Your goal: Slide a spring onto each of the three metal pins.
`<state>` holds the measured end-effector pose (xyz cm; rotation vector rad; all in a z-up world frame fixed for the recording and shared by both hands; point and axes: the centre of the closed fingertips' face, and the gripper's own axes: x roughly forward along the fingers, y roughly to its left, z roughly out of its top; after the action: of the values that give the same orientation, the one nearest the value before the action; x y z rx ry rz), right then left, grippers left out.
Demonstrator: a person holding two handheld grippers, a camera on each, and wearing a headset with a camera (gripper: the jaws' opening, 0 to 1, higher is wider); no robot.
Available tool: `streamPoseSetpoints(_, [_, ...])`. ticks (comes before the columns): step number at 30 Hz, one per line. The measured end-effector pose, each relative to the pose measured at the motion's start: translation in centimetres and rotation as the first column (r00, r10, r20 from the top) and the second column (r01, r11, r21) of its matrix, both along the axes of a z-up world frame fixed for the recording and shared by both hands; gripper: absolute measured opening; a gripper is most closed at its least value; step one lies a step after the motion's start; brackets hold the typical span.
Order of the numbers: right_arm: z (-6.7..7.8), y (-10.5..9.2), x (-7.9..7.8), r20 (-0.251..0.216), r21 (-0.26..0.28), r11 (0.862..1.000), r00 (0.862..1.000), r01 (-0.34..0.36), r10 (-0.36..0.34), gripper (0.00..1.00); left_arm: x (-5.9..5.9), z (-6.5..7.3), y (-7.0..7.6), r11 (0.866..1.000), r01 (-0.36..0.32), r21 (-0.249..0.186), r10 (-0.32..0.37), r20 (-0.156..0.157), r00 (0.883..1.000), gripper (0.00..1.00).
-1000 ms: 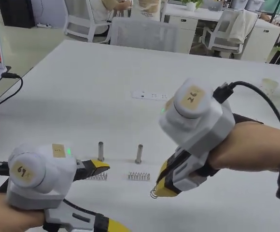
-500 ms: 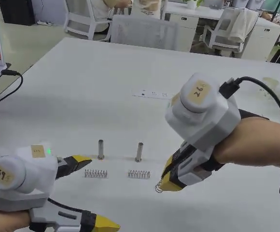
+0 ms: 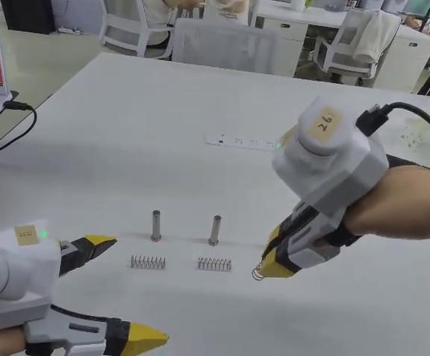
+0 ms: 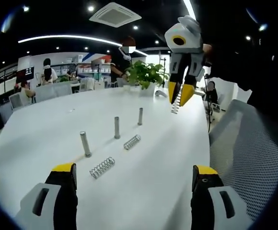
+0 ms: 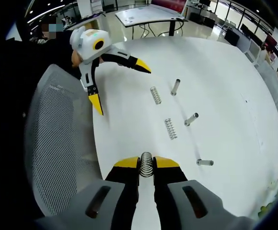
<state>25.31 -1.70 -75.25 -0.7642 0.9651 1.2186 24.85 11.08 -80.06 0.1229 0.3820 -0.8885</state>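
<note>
White desk (image 3: 200, 111), three upright pins (image 4: 116, 127), two loose springs (image 3: 147, 262) at their 6 o'clock, right gripper (image 5: 146, 164) jaws clamped on third spring (image 3: 258, 273), left gripper (image 4: 134, 168) jaws apart.

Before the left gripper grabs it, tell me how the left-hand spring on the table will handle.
The left-hand spring is a thin open wire coil, so it is probably very light and springy; a hard squeeze may squash it. Lying on its side on the smooth table, it could roll or skid if nudged.
</note>
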Motion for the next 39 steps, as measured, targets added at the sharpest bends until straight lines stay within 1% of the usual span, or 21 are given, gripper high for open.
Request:
streamPoseSetpoints(10, [1.5, -1.7, 2.2, 0.031, 0.006, 0.998, 0.998, 0.057, -0.057, 0.08, 0.3, 0.0, 0.2, 1.0, -0.025, -0.013, 0.025, 0.005, 1.0, 0.98])
streamPoseSetpoints(13, [1.9, -2.5, 3.1, 0.045, 0.002, 0.997, 0.996, 0.077, -0.077, 0.08, 0.4, 0.0, 0.3, 0.999, -0.03, -0.016, 0.03, 0.004, 1.0, 0.98])
streamPoseSetpoints(16, [2.1, -3.1, 3.9, 0.049, -0.003, 0.996, 0.994, 0.094, -0.094, 0.08, 0.4, 0.0, 0.3, 0.999, -0.031, -0.018, 0.031, 0.003, 1.0, 0.98])
streamPoseSetpoints(19, [1.8, -3.7, 4.8, 0.057, -0.022, 0.994, 0.993, 0.106, -0.105, 0.08, 0.4, -0.1, 0.4, 0.999, -0.031, -0.015, 0.031, 0.003, 1.0, 0.98])
streamPoseSetpoints(23, [1.4, -4.1, 5.7, 0.049, -0.037, 0.992, 0.992, 0.119, -0.117, 0.08, 0.4, -0.1, 0.4, 0.999, -0.031, -0.016, 0.031, 0.005, 1.0, 0.98])
streamPoseSetpoints(26, [1.1, -4.4, 6.5, 0.057, -0.061, 0.991, 0.991, 0.123, -0.119, 0.08, 0.4, -0.1, 0.4, 0.999, -0.031, -0.014, 0.031, 0.004, 1.0, 0.98])
streamPoseSetpoints(29, [0.8, -4.5, 7.2, 0.051, -0.063, 0.99, 0.991, 0.129, -0.126, 0.08, 0.4, -0.1, 0.5, 0.999, -0.033, -0.014, 0.033, 0.002, 0.999, 0.98])
streamPoseSetpoints(32, [0.5, -4.7, 8.1, 0.054, -0.077, 0.988, 0.99, 0.135, -0.131, 0.08, 0.4, -0.2, 0.5, 0.999, -0.036, -0.015, 0.036, 0.0, 0.999, 0.98])
streamPoseSetpoints(33, [0.3, -4.8, 8.4, 0.042, -0.077, 0.987, 0.989, 0.142, -0.139, 0.08, 0.4, -0.2, 0.5, 0.999, -0.035, -0.015, 0.035, -0.002, 0.999, 0.98])
streamPoseSetpoints(39, [-0.5, -5.1, 10.0, 0.033, -0.084, 0.983, 0.986, 0.166, -0.164, 0.08, 0.5, -0.2, 0.6, 0.999, -0.041, -0.016, 0.041, -0.002, 0.999, 0.98])
